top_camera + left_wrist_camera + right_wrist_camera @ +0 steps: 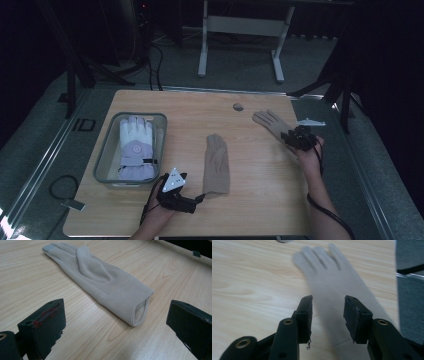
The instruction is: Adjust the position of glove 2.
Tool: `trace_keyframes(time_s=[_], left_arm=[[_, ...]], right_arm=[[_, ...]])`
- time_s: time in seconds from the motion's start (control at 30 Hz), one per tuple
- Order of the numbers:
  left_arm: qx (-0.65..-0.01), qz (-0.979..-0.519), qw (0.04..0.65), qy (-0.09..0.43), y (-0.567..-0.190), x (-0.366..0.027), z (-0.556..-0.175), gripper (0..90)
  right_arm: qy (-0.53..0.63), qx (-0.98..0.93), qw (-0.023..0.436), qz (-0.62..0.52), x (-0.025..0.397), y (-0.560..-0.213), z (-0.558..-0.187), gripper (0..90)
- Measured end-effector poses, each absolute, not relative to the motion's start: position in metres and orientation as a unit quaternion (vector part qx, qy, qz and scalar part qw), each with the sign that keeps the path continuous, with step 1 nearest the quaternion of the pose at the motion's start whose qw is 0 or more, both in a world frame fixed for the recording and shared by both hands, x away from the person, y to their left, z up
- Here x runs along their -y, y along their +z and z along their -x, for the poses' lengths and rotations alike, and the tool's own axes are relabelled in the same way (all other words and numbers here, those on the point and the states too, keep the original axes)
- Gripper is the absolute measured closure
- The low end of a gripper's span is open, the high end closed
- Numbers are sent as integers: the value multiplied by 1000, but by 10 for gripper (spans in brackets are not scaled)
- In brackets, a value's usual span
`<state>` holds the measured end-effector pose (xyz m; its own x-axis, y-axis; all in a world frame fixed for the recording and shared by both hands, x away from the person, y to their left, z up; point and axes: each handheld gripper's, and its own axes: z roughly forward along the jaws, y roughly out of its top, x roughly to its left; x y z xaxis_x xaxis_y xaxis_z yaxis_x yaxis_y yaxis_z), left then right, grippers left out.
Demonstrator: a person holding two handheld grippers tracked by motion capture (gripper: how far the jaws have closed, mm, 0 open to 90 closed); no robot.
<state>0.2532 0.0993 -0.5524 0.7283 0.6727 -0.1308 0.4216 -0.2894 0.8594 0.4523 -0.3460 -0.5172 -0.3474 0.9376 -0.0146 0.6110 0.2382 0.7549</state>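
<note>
Nearest us, our left gripper [197, 198] rests low on the wooden table [250, 200], jaws spread wide and empty, just short of the cuff of the beige glove [216, 163] lying flat mid-table. Farther right, our right gripper [289, 136] hangs over the second beige glove [268, 121], jaws partly open astride its wrist, gripping nothing. Left, a grey bin [106, 150] holds a white ski glove [135, 147].

Middle glove [216, 164]: soft beige all over, with a grey fingertip
Right glove [270, 123]: the same beige
Thick glove [135, 148]: white and pale purple
Bin [106, 155]: see-through grey
Tabletop [260, 190]: light wood with wavy brown lines
Hand-held gripper [117, 322]: black — red marks on one jaw
</note>
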Motion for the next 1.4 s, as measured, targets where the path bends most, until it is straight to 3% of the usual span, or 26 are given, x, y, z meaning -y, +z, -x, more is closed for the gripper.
trace_keyframes(time_s=[0.43,0.53,0.57,0.6,0.7,0.8,1.4], left_arm=[[-350,-791,484,136,-553,-101,-255,25],[-351,-790,484,135,-553,-101,-255,25],[-350,-791,484,135,-553,-101,-255,25],[-350,-791,484,135,-553,-101,-255,25],[-349,-791,483,136,-553,-100,-254,25],[-348,-791,484,136,-553,-100,-254,25],[-345,-790,487,140,-549,-100,-253,25]], right_arm=[[303,-749,235,-540,359,-548,-476,542],[309,-745,239,-540,358,-550,-474,579],[310,-743,239,-544,356,-550,-473,670],[310,-743,239,-544,356,-550,-473,670],[303,-737,229,-559,350,-547,-472,819],[304,-733,221,-567,347,-544,-470,832],[360,-694,218,-585,311,-498,-376,835]])
